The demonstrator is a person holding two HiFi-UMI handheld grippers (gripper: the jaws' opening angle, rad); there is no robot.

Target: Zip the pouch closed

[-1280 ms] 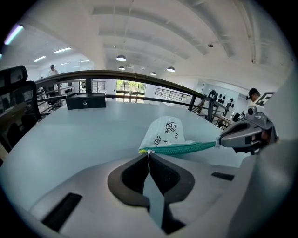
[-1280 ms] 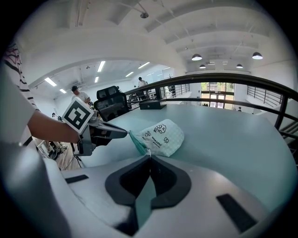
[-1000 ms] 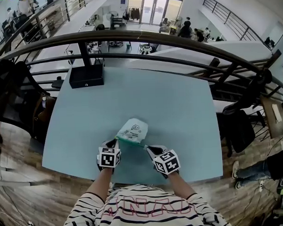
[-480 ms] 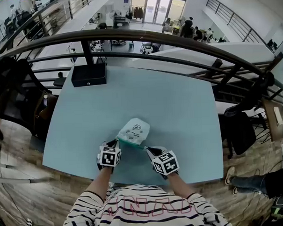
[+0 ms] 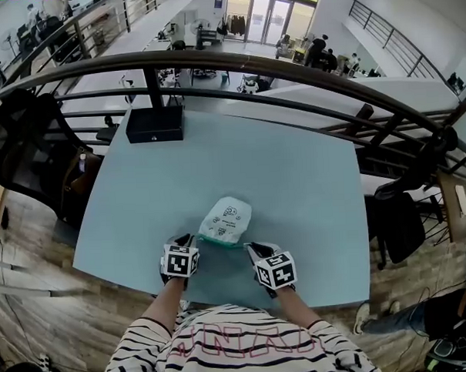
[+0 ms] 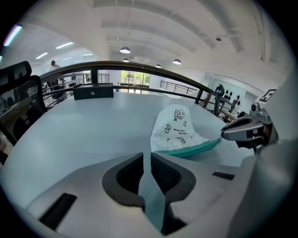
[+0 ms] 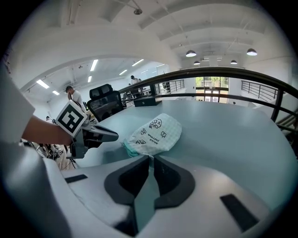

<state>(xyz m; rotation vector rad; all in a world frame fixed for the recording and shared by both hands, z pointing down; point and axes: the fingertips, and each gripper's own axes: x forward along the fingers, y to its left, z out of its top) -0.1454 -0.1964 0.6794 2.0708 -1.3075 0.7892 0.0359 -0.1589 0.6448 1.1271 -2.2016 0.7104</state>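
A white pouch [image 5: 227, 218] with small printed drawings and a green zipper edge [image 5: 220, 242] lies on the pale blue table [image 5: 279, 172], the zipper side facing me. My left gripper [image 5: 191, 239] is shut, its tips at the left end of the zipper edge; in the right gripper view they stand just short of the pouch [image 7: 156, 131]. My right gripper [image 5: 249, 247] is also shut, its tips [image 6: 224, 134] right at the zipper's right end. Whether they pinch anything is too small to tell. In the left gripper view the pouch [image 6: 178, 131] lies just beyond my shut jaws.
A black box [image 5: 155, 125] sits at the table's far left corner, also seen in the left gripper view as the black box [image 6: 93, 91]. A dark curved railing [image 5: 289, 67] runs behind the table. A black office chair [image 5: 27, 148] stands to the left. The table's near edge is just under my hands.
Both grippers and the pouch keep their places; only the head view has shifted a little.
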